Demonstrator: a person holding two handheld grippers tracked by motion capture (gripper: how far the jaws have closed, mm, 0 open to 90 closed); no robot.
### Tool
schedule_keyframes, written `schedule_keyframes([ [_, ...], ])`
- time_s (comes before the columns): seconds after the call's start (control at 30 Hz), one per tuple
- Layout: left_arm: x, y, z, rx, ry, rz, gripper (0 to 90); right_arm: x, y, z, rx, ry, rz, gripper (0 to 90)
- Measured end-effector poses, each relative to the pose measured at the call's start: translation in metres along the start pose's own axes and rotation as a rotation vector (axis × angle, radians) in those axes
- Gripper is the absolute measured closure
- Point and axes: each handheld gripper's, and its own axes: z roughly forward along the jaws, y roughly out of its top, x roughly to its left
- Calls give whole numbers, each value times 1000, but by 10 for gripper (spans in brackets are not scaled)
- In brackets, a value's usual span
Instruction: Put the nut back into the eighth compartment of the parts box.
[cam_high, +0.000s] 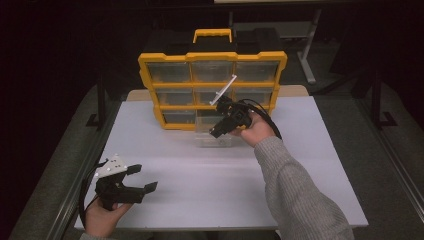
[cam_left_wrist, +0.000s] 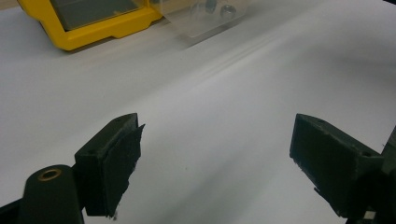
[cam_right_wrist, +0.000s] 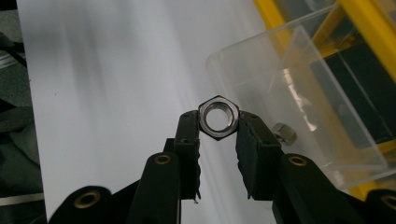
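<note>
A silver hex nut (cam_right_wrist: 218, 117) sits clamped between the pads of my right gripper (cam_right_wrist: 218, 122), held above the white table. Just beyond it lies a clear plastic drawer (cam_right_wrist: 299, 107), pulled out of the yellow organizer (cam_high: 212, 85), with another nut (cam_right_wrist: 285, 134) inside. From above, my right gripper (cam_high: 216, 133) hovers over that drawer (cam_high: 214, 131) at the cabinet's bottom row. My left gripper (cam_high: 145, 178) rests low at the near left of the table, jaws wide apart with nothing between them; its fingers (cam_left_wrist: 116, 158) frame bare tabletop.
The yellow organizer's corner (cam_left_wrist: 93, 23) and the clear drawer (cam_left_wrist: 205, 16) show far off in the left gripper view. The white table (cam_high: 210, 175) has steel rails along its left edge. A grey sleeve (cam_high: 295, 190) crosses the right half.
</note>
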Motion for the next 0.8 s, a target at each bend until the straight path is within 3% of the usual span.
schedule_keyframes([
  [0.4, 1, 0, 0, 1, 1, 6, 161, -18, 20, -4, 8, -48, 26, 692],
  [0.8, 0, 0, -1, 1, 0, 4, 161, -32, 23, 21, 36, -94, 79, 691],
])
